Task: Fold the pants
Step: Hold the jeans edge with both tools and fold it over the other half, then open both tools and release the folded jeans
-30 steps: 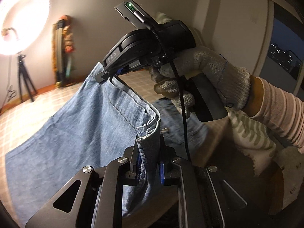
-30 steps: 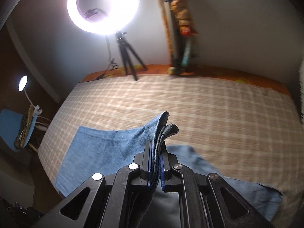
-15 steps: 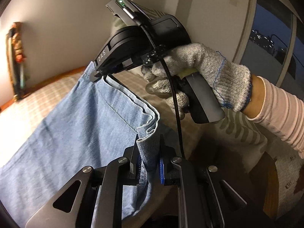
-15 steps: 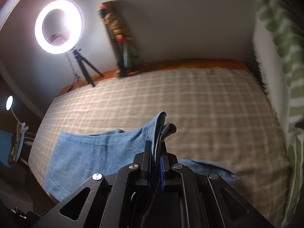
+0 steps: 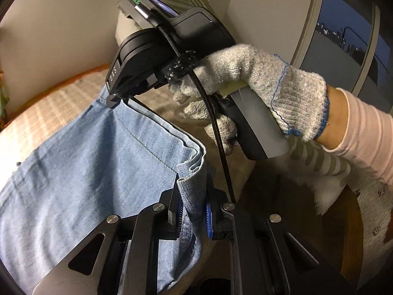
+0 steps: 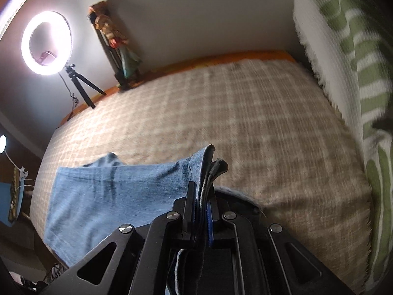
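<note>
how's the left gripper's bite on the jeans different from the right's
The left gripper pinches a thick fold of the jeans, so its jaws stand slightly apart; the right gripper clamps thinner edges, jaws nearly touching. Both are shut on the same raised edge, the denim spanning between them.

Clamped in the matt black left gripper (image 5: 192, 206), the jeans (image 5: 93, 172) are soft, faded blue denim. Beyond the right gripper (image 6: 200, 211) lies a woven checked bedspread (image 6: 221, 113); the glove (image 5: 265, 78) is coarse grey knit.

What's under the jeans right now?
The plaid bedcover lies beneath the jeans. Both grippers pinch the lifted edge; whatever is directly under the cloth is hidden.
</note>
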{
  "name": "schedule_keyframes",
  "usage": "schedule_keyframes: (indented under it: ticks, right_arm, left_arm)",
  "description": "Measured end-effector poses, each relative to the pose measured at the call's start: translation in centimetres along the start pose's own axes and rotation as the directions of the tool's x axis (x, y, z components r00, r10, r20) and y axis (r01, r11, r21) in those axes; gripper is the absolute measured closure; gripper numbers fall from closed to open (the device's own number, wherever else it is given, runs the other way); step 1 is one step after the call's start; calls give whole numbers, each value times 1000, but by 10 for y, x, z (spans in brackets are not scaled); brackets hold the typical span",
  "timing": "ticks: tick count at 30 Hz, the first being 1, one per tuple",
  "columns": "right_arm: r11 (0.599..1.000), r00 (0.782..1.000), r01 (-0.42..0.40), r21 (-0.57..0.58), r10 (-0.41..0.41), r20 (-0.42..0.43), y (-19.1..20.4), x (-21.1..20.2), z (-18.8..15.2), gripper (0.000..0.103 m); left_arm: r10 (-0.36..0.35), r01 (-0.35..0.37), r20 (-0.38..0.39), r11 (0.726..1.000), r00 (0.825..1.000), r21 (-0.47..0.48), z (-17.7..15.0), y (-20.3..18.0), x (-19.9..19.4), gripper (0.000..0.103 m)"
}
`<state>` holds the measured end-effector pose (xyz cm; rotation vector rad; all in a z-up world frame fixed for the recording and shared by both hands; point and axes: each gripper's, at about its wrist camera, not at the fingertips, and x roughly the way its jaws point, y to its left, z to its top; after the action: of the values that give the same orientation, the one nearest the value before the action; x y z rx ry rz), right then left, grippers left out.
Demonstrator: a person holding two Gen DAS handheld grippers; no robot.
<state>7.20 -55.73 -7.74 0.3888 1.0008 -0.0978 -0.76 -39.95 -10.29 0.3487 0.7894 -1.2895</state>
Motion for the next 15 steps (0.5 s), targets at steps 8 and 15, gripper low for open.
schedule_keyframes:
  ticks: [8, 15]
  right_arm:
    - [1000, 1000, -3, 9, 3, -27, -8, 14, -4, 99]
    - [997, 998, 69, -43, -70, -10, -3, 7, -3, 86]
  left_arm:
    - [-13, 13, -37, 1000, 999, -7, -1, 0, 9, 88]
    - [-29, 29, -59, 999, 998, 14, -11, -18, 8, 76]
